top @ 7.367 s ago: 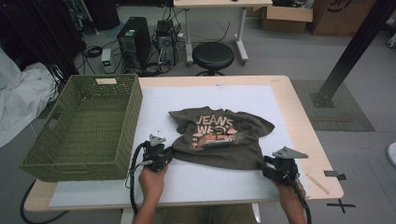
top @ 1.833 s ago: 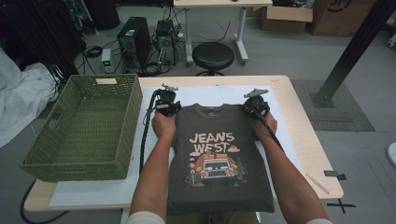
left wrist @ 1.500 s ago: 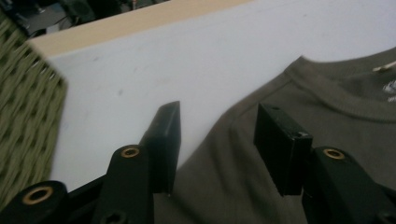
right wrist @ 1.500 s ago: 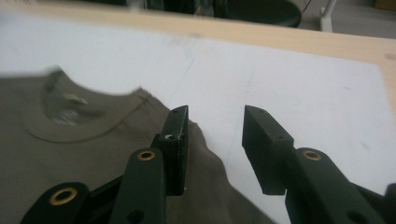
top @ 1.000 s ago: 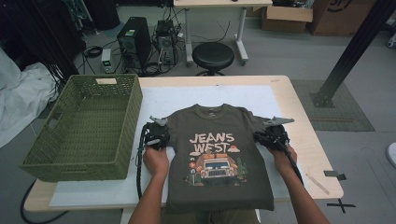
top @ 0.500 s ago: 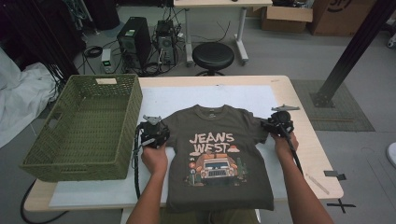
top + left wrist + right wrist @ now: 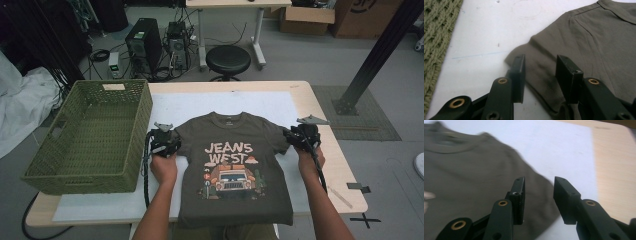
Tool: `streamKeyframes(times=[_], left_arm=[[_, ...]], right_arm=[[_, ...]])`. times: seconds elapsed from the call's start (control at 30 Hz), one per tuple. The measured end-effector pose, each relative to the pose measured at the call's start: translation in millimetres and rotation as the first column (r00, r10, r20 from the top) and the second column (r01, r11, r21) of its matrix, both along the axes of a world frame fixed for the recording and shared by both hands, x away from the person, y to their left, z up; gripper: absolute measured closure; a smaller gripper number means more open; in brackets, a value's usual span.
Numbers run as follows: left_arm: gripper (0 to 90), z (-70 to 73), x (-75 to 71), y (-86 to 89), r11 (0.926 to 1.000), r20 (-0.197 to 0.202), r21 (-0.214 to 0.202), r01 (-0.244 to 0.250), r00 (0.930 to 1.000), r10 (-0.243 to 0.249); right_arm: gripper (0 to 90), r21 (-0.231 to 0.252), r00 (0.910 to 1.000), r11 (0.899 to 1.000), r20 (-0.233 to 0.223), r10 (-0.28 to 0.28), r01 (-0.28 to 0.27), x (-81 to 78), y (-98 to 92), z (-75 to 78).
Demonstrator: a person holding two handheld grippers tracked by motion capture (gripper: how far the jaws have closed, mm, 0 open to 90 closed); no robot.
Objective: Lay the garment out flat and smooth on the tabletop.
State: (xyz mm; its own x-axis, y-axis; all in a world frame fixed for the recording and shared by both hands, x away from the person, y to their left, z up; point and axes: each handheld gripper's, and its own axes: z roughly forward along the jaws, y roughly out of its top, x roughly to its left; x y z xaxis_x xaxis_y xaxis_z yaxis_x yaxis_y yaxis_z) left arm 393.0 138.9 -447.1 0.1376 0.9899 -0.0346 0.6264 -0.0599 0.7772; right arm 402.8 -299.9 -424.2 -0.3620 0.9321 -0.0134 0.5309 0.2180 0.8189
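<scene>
Dim, even room light; sharpness differs from view to view.
Your high view is soft and grainy, with faint shadows under the wicker basket [image 7: 90,137] and the room behind dark. Your right gripper view smears the T-shirt [image 7: 474,182] with motion blur, while the left gripper view stays crisp; near jaws look slightly soft.

Wood table [image 7: 325,107]; white mat [image 7: 260,105] w/ tee [image 7: 235,165], basket [image 7: 90,137]
</scene>
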Motion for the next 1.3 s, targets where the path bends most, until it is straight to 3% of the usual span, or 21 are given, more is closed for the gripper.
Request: streamKeyframes(times=[0.1,0.13,0.2,0.27,0.3,0.37,0.4,0.43,0.53,0.6,0.77,0.87,0.9,0.97,1.0,1.03,1.1,1.13,1.2,1.23,1.3], left_arm=[[64.1,-0.9,4.6,-5.2,0.9988,-0.025,0.047,0.008,0.9997,-0.007],[72.2,-0.7,4.5,-5.6,0.9985,-0.024,0.054,0.003,0.9997,-0.002],[86.3,0.4,4.5,-2.6,0.9986,-0.037,0.045,-0.026,0.9989,0.028],[87.5,0.7,3.9,-1.5,0.9975,-0.037,0.062,-0.034,0.9987,0.036],[87.4,0.4,3.3,-2.3,0.9940,-0.030,0.106,-0.027,0.9991,0.031],[87.1,0.9,2.8,-3.3,0.9928,-0.028,0.117,-0.027,0.9991,0.030],[84.6,1.9,1.9,-2.5,0.9942,-0.024,0.104,-0.028,0.9992,0.031],[78.9,5.1,-1.0,0.3,0.9981,-0.009,0.052,-0.033,0.9994,0.033],[66.2,16.7,-14.5,4.9,0.9984,0.052,-0.056,-0.008,0.9986,0.011],[63.5,22.6,-23.5,2.2,0.9983,0.060,-0.043,0.040,0.9975,-0.038],[62.1,23.0,-42.6,-4.5,0.9889,0.046,-0.120,0.087,0.9956,-0.082],[59.1,14.5,-48.4,-10.1,0.9893,0.026,-0.107,0.099,0.9949,-0.097],[57.9,10.2,-49.4,-12.9,0.9925,0.013,-0.071,0.100,0.9950,-0.099],[55.6,3.8,-48.6,-17.2,0.9953,-0.033,0.023,0.094,0.9951,-0.093],[54.2,0.0,-49.1,-17.1,0.9926,-0.032,0.061,0.105,0.9942,-0.103],[53.6,-0.1,-50.1,-16.4,0.9930,-0.023,0.079,0.088,0.9960,-0.086],[57.2,2.0,-50.4,-14.6,0.9952,-0.046,0.087,0.045,0.9981,-0.041],[57.4,3.1,-51.4,-12.7,0.9969,-0.051,0.069,0.039,0.9981,-0.035],[57.8,7.4,-58.2,-10.1,0.9986,-0.017,0.024,0.048,0.9987,-0.047],[57.7,11.3,-64.2,-10.7,0.9980,0.021,-0.002,0.063,0.9978,-0.063],[57.2,15.8,-71.0,-13.9,0.9929,0.055,-0.055,0.105,0.9932,-0.102]], right_arm=[[61.9,0.017,0.9940,0.994,-0.019,0.107,-0.107,-8.0,11.6,-1.1],[61.9,0.012,0.9917,0.993,-0.045,0.120,-0.120,-8.7,14.7,-4.1],[63.2,0.007,0.9894,0.993,-0.080,0.121,-0.121,-9.1,17.1,-12.2],[63.1,-0.015,0.9865,0.994,-0.123,0.108,-0.111,-8.8,16.9,-20.7],[64.0,-0.015,0.9878,0.994,-0.114,0.106,-0.109,-9.8,15.8,-23.2],[62.4,-0.029,0.9917,0.996,-0.094,0.087,-0.090,-12.3,12.1,-24.0],[61.9,-0.039,0.9931,0.996,-0.093,0.071,-0.075,-13.5,9.8,-22.5],[63.2,-0.025,0.9940,0.997,-0.084,0.070,-0.072,-15.0,7.3,-21.2],[67.1,0.030,0.9972,0.997,-0.007,0.075,-0.075,-28.3,-1.8,-12.1],[67.5,0.067,0.9934,0.991,-0.002,0.114,-0.114,-34.9,-2.1,-8.2],[66.7,0.095,0.9748,0.971,-0.028,0.221,-0.218,-52.5,14.0,-8.4],[65.3,0.080,0.9611,0.959,-0.037,0.274,-0.270,-64.0,25.9,-14.7],[65.7,0.062,0.9564,0.956,-0.036,0.290,-0.287,-66.8,29.3,-16.7],[73.6,-0.024,0.9492,0.949,-0.027,0.313,-0.314,-74.5,37.8,-22.2],[76.7,-0.088,0.9495,0.946,-0.047,0.310,-0.313,-76.8,40.6,-25.4],[79.5,-0.116,0.9547,0.948,-0.035,0.295,-0.297,-79.8,40.5,-26.5],[78.1,-0.130,0.9688,0.960,-0.046,0.244,-0.248,-81.4,35.4,-25.1],[76.4,-0.114,0.9713,0.965,-0.050,0.233,-0.237,-81.4,31.9,-25.0],[75.0,-0.054,0.9772,0.976,-0.045,0.208,-0.210,-84.1,22.5,-23.5],[75.1,-0.044,0.9772,0.976,-0.030,0.210,-0.211,-86.2,20.8,-22.3],[74.6,-0.024,0.9755,0.975,-0.012,0.220,-0.220,-90.2,19.7,-19.3]])
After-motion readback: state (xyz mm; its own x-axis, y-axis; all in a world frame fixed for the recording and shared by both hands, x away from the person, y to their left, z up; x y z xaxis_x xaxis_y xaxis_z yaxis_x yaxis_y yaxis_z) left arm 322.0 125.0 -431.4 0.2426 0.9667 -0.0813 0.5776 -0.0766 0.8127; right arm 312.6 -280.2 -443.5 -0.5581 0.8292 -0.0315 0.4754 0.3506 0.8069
